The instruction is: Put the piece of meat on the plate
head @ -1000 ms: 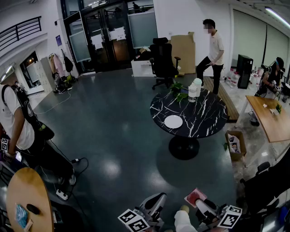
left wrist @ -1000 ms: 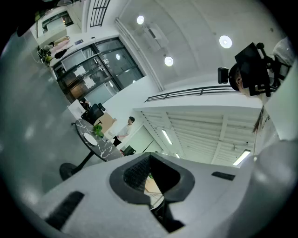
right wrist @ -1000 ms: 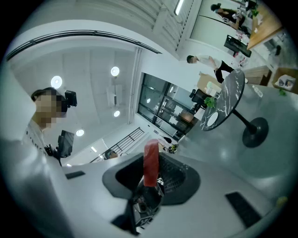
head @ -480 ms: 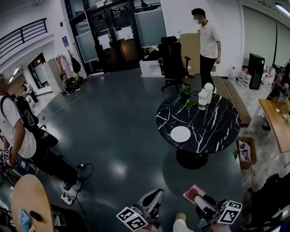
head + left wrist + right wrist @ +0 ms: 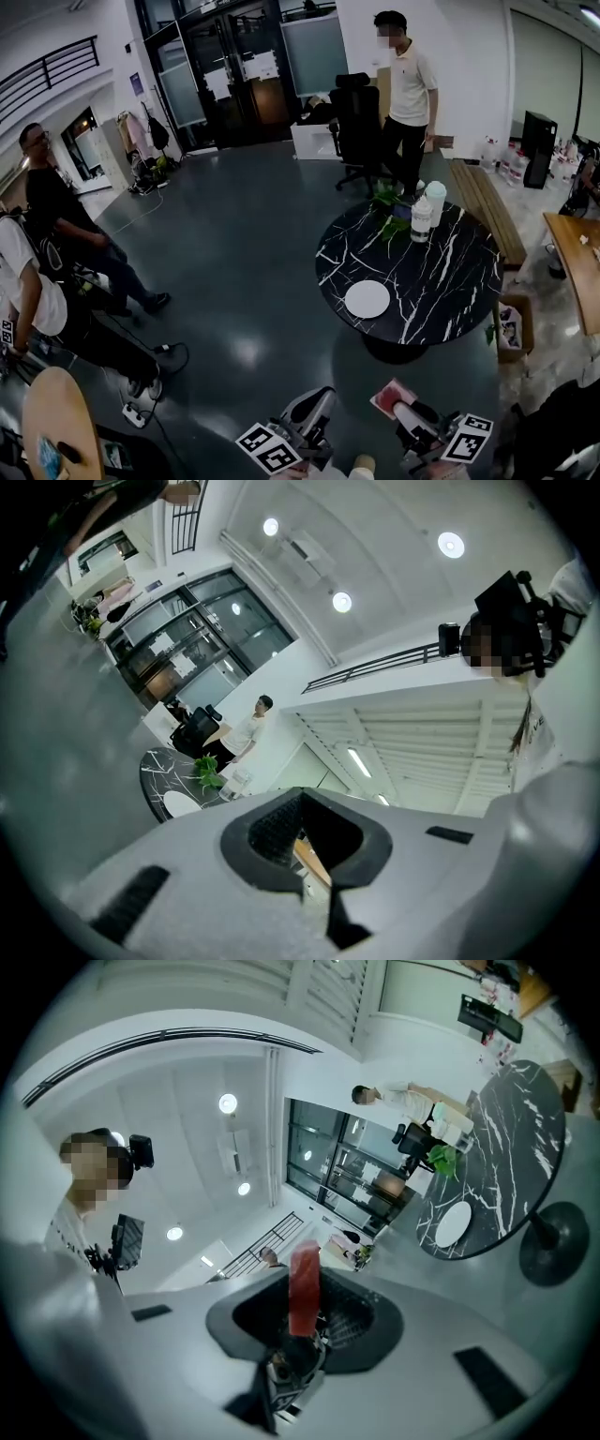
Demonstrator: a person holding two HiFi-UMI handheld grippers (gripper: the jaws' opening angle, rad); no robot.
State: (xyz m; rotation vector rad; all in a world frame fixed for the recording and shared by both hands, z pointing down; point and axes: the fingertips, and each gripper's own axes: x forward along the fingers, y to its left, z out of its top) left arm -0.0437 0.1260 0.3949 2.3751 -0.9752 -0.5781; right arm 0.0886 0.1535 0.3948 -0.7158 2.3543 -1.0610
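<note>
The piece of meat [image 5: 388, 395], a flat red slab, is clamped in my right gripper [image 5: 403, 407] at the bottom of the head view. In the right gripper view the meat [image 5: 303, 1285] stands up between the jaws of that gripper [image 5: 302, 1321]. The white plate [image 5: 367, 299] lies bare on the near side of a round black marble table [image 5: 450, 281], well ahead of both grippers. The plate [image 5: 454, 1223] also shows small in the right gripper view. My left gripper [image 5: 317, 401] is beside the right one. In its own view the left gripper [image 5: 316, 891] is shut, holding nothing.
A person in a white shirt [image 5: 405, 89] stands behind the table by a black office chair [image 5: 361, 117]. Bottles [image 5: 424, 214] and a plant [image 5: 389, 202] sit on the table's far side. A cardboard box [image 5: 511, 326] is on the floor at right. Two people [image 5: 52, 220] and cables [image 5: 141, 386] are at left.
The marble table and plate have come nearer in the head view. The person in white has stepped left behind the table, and someone in black has appeared at left. The meat stays gripped.
</note>
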